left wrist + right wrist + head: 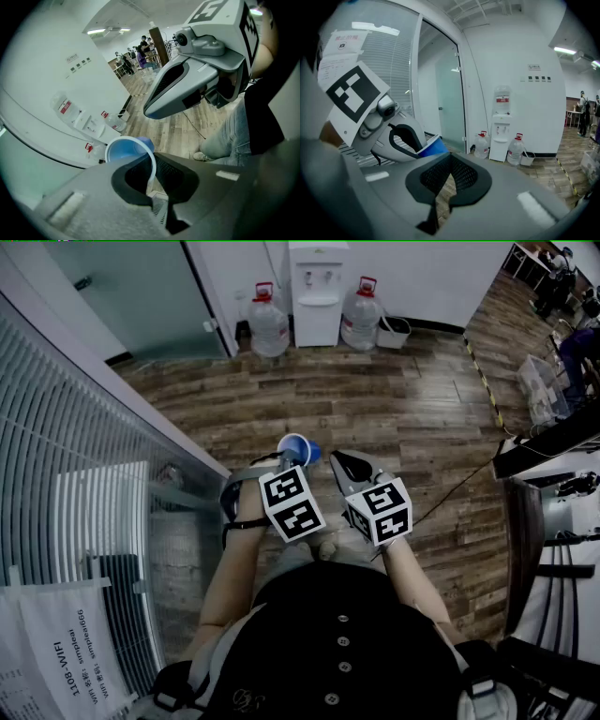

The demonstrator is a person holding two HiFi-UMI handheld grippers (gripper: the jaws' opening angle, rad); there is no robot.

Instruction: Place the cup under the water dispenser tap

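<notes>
A blue paper cup [297, 447] is pinched by its rim in my left gripper [289, 461], which is shut on it and tilted downward. In the left gripper view the cup [125, 149] lies on its side, its mouth turned toward the camera, with its white rim between the pads of the left gripper [152, 180]. Just to the right, my right gripper [351, 471] is shut and holds nothing. The right gripper view shows the right gripper [449, 176] with its dark pads together, and the cup [432, 146] to their left. The white water dispenser [317, 292] stands far ahead against the wall.
Two large water bottles [269, 326] [361, 315] flank the dispenser, with a white bucket [395, 332] to their right. A glass wall with blinds [84, 474] runs along the left. Wooden floor [375, 409] stretches between me and the dispenser. Desks and cables [553, 442] stand at the right.
</notes>
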